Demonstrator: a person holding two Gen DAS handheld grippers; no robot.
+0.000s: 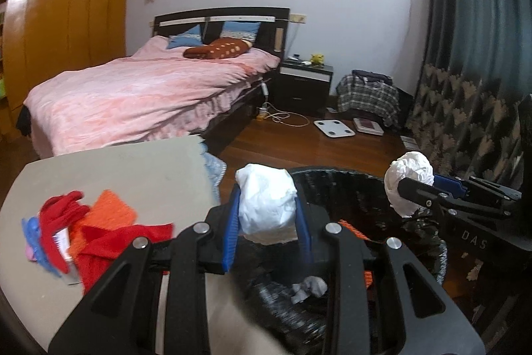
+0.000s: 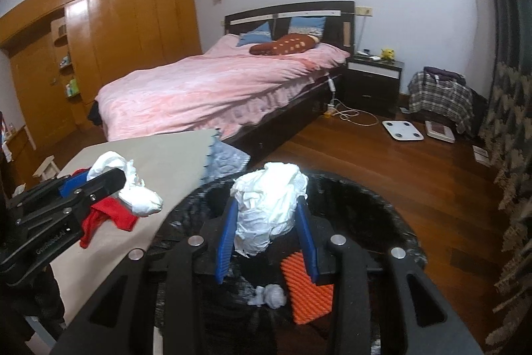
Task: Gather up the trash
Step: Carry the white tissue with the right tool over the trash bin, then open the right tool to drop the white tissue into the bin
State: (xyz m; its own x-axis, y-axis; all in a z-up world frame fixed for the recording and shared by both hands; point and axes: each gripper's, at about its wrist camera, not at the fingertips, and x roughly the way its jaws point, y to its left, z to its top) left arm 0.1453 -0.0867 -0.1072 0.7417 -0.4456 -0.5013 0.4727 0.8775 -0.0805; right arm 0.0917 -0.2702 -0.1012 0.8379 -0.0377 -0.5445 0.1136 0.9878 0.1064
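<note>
My left gripper [image 1: 267, 215] is shut on a crumpled white paper ball [image 1: 267, 205] at the near rim of the black-lined trash bin [image 1: 349, 185]. My right gripper [image 2: 267, 222] is shut on another crumpled white paper wad [image 2: 266, 205] above the bin [image 2: 382, 215]. The left gripper with its paper [image 2: 139, 188] shows at the left of the right wrist view. The right gripper with its paper [image 1: 409, 178] shows at the right of the left wrist view. Inside the bin lie a small grey paper ball [image 2: 271, 295] and an orange ribbed sponge [image 2: 309, 288].
A grey table [image 1: 116, 168] on the left holds red and orange cloths [image 1: 99, 228] and a blue item [image 1: 31, 235]. Beyond are a pink bed [image 1: 149, 88], a nightstand [image 1: 306, 82], a white scale [image 1: 334, 128] on the wooden floor, and patterned curtains [image 1: 465, 108] on the right.
</note>
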